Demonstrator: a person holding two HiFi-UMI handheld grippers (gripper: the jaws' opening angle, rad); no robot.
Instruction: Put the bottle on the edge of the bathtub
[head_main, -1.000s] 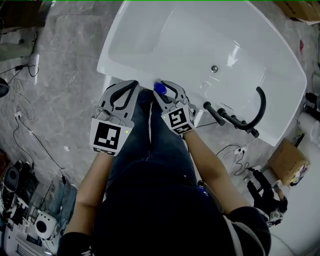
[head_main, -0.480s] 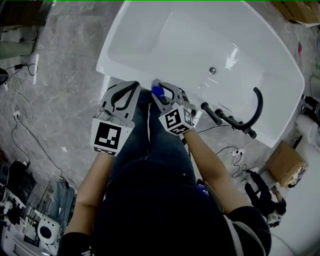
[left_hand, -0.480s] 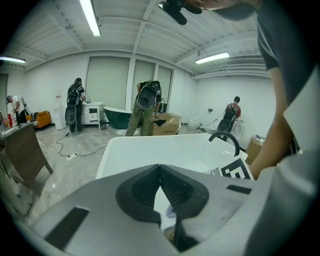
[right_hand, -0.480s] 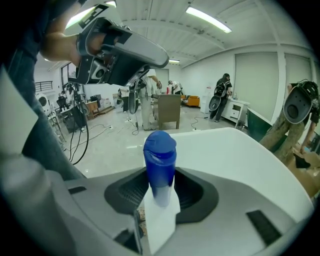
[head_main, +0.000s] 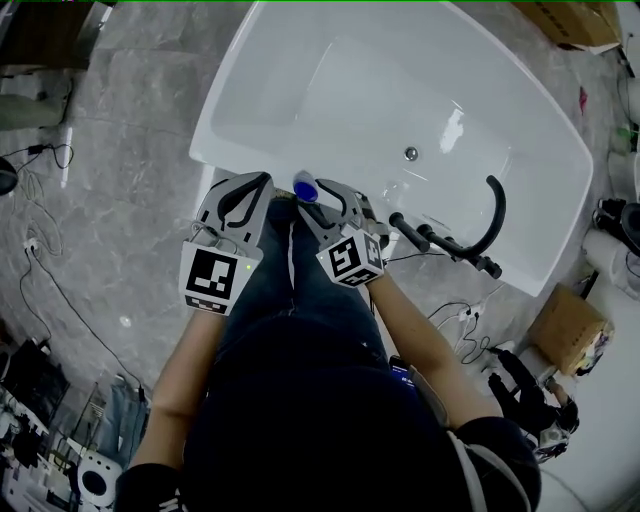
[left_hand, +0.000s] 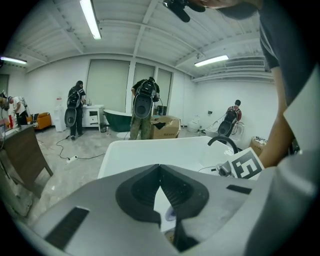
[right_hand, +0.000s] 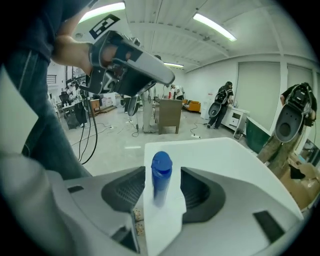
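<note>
A slim bottle (head_main: 306, 187) with a blue cap stands upright on the near rim of the white bathtub (head_main: 228, 150). My right gripper (head_main: 320, 192) is around it and open. In the right gripper view the bottle (right_hand: 161, 176) sits between the pads with a gap on each side. Those jaws have just been opening, with the bottle still between them. My left gripper (head_main: 254, 182) hovers just left of it above the rim. It is shut, with its tips meeting (left_hand: 160, 168) and nothing between them.
A black faucet and hand shower (head_main: 478, 240) sit on the tub's right rim, and a drain (head_main: 411, 153) is in the basin. Cables (head_main: 45, 250) trail over the grey floor at left. A cardboard box (head_main: 570, 325) lies at right. People (left_hand: 144, 107) stand far behind.
The right gripper's jaws have spread apart, so the bottle now stands free on the rim. The right gripper has lifted and rolled a little. The left gripper has stayed put.
</note>
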